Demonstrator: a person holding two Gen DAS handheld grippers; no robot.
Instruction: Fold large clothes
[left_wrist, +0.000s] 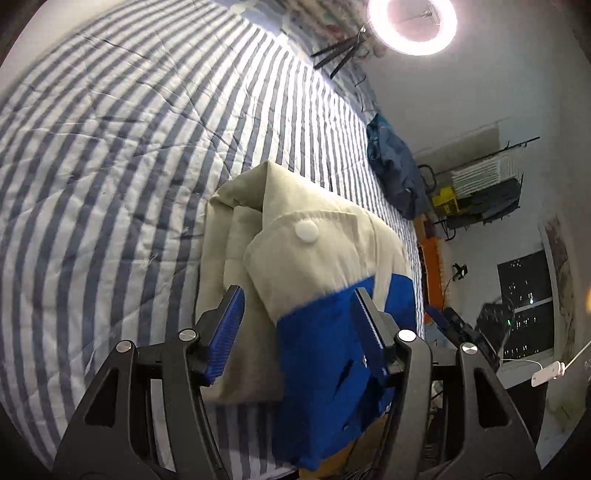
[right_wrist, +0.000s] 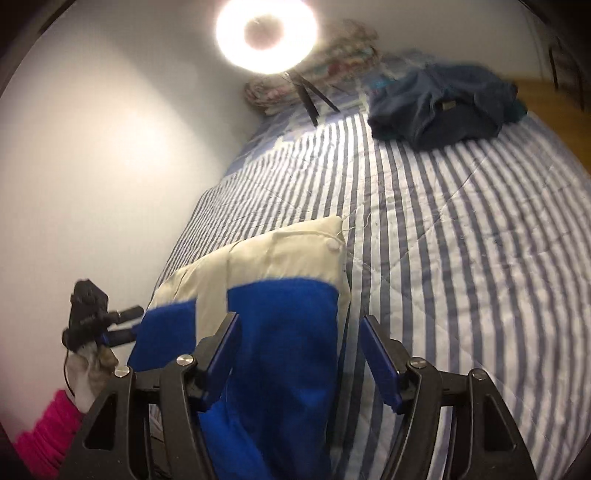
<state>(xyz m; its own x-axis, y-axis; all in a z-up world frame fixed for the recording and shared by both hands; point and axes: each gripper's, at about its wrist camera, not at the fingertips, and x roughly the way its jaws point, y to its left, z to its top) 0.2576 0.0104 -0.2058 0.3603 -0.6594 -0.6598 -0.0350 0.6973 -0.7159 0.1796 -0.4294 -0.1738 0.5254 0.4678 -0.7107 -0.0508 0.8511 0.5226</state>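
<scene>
Cream-and-blue jacket (left_wrist: 314, 266) lies folded compact on striped quilt (left_wrist: 110, 147). Left gripper (left_wrist: 297, 332) and right gripper (right_wrist: 297, 354) released, fingers apart. Dark garment (right_wrist: 439, 107) far off, judged unfolded.

Matt cream-and-blue cloth garment (left_wrist: 325, 258) on a quilted, striped cotton-looking bedspread (left_wrist: 110, 155); gripper pads (left_wrist: 225, 332) ribbed, probably plastic.

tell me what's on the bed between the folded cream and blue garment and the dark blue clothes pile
Nothing: between the cream and blue garment and the dark blue pile only bare striped quilt shows, in the right wrist view.
</scene>
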